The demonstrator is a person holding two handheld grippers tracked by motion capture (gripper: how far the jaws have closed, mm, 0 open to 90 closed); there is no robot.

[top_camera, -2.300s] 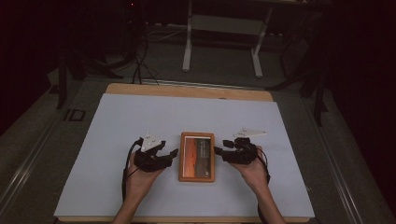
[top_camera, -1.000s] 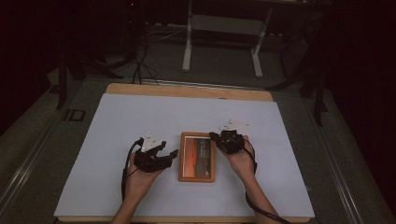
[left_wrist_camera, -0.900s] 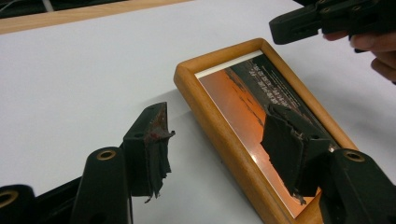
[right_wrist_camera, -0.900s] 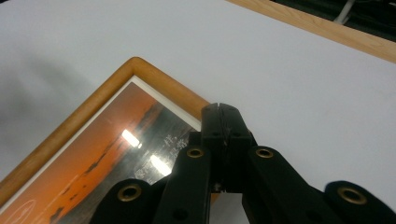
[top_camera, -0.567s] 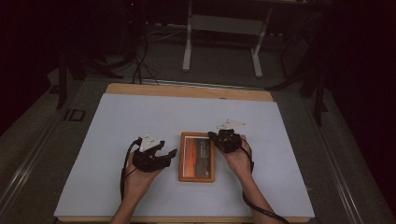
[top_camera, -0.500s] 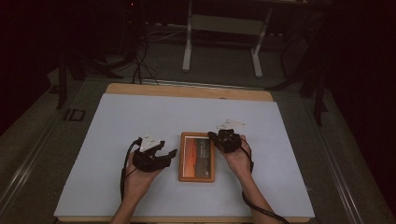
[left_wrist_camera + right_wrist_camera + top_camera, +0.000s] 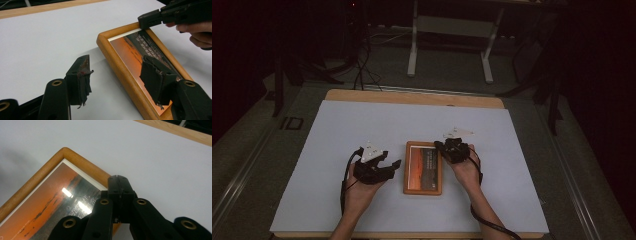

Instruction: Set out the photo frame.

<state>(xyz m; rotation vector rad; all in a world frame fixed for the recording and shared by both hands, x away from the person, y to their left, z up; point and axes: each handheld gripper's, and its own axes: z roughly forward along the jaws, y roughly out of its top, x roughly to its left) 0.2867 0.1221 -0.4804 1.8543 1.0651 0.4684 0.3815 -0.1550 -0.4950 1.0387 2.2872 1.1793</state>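
Looking from the high view, I see the frame (image 7: 423, 167) lying flat near the middle of the bench (image 7: 312, 200), on its white cover. The left claw (image 7: 388, 167) stands open just beside the frame's left edge. The right claw (image 7: 443, 146) is closed at the frame's top right corner. I judge the work is at an early stage: nothing grips the frame yet, and lifting or moving it is left. Behind the bench the room is dark, with a metal stand and cables on the floor.

From the left gripper view, the left claw (image 7: 120, 80) has its jaws on either side of the frame's (image 7: 117, 67) wooden edge, not pressing.

From the right gripper view, the right claw (image 7: 117, 180) is shut, holding nothing, its tip over the frame's (image 7: 50, 167) edge; contact I cannot tell.
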